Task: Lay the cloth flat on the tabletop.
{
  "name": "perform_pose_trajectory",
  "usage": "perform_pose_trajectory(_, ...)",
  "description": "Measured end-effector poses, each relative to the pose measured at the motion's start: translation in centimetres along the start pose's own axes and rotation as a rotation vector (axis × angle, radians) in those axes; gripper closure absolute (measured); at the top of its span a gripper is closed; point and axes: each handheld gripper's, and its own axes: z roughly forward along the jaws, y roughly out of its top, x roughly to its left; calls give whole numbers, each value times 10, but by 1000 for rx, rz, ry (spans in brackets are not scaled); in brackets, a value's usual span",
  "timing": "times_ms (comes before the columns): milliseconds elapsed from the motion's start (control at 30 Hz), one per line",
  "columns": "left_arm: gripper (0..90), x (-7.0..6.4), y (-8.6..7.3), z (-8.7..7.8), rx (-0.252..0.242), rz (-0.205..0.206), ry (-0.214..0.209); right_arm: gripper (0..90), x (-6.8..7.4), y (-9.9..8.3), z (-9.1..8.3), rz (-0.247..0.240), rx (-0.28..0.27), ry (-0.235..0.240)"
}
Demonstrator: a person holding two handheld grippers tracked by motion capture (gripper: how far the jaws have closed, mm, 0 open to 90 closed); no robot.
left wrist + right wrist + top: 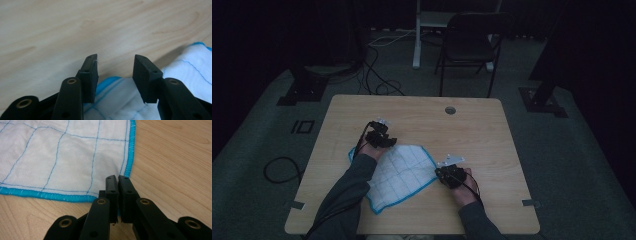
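Note:
A white cloth with a blue stitched grid and a bright blue hem lies spread on the wooden table. My left gripper hovers at the cloth's far left edge. In the left gripper view it stands open, with the cloth's hem below and nothing between its jaws. My right gripper is at the cloth's right corner. In the right gripper view it is shut on that corner of the cloth, where the two blue hems meet.
A round cable hole sits near the table's far edge. Bare wood surrounds the cloth on all sides. Beyond the table stand a dark folding chair and a white desk leg, with cables on the floor.

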Motion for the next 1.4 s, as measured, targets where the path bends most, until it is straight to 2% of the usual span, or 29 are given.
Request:
perform_pose_trajectory(100,573,-1,-2,-2,19,-15,-23,871,1,0,1,1,4,-2)
perform_pose_trajectory(167,664,-2,-4,-5,23,-14,-26,870,1,-1,1,0,3,-2)
perform_pose_trajectory(233,766,-10,-9,-13,33,16,-31,870,2,-2,1,0,0,0)
perform_pose_trajectory(333,843,-19,-17,-27,-3,49,-26,870,4,-3,1,2,-1,-4)
perform_pose_trajectory(500,866,-28,-37,-48,-76,50,-31,871,5,-4,0,-2,-2,-12)
perform_pose_trajectory(533,867,-28,-37,-48,-76,50,-31,871,5,-5,0,1,-4,-14)
perform_pose_trajectory(567,869,-30,-50,-56,-105,45,-39,871,4,-5,-1,-1,-6,-17)
perform_pose_trajectory(633,870,-31,-65,-62,-125,38,-46,872,4,-7,-2,0,-7,-30)
perform_pose_trajectory(667,871,-31,-73,-64,-126,32,-50,873,3,-7,-2,1,-8,-35)
perform_pose_trajectory(700,872,-31,-73,-64,-126,32,-50,873,3,-7,-2,1,-8,-35)
perform_pose_trajectory(733,872,-31,-88,-68,-133,13,-58,875,2,-9,-3,4,-6,-51)
perform_pose_trajectory(767,873,-31,-97,-69,-126,3,-55,876,2,-9,-4,0,-5,-57)
perform_pose_trajectory(833,873,-31,-102,-69,-120,3,-58,877,1,-10,-5,1,-5,-61)
perform_pose_trajectory(867,872,-31,-114,-68,-94,-4,-63,877,0,-11,-6,7,-3,-67)
perform_pose_trajectory(967,868,-30,-123,-69,-83,-14,-62,876,-2,-12,-7,9,-3,-65)
perform_pose_trajectory(1067,858,-31,-123,-72,-72,0,-58,876,-2,-12,-7,8,-3,-66)
perform_pose_trajectory(1167,804,-32,-120,-76,-81,9,-60,875,-2,-12,-7,6,-4,-65)
perform_pose_trajectory(1200,804,-33,-118,-79,-93,13,-58,875,-2,-12,-7,6,-4,-65)
perform_pose_trajectory(1267,748,-35,-109,-87,-127,24,-56,874,-2,-13,-7,4,-5,-63)
perform_pose_trajectory(1367,714,-37,-94,-92,-156,38,-56,873,-2,-13,-7,3,-6,-62)
perform_pose_trajectory(1400,709,-37,-94,-92,-156,38,-56,873,-2,-13,-7,3,-6,-62)
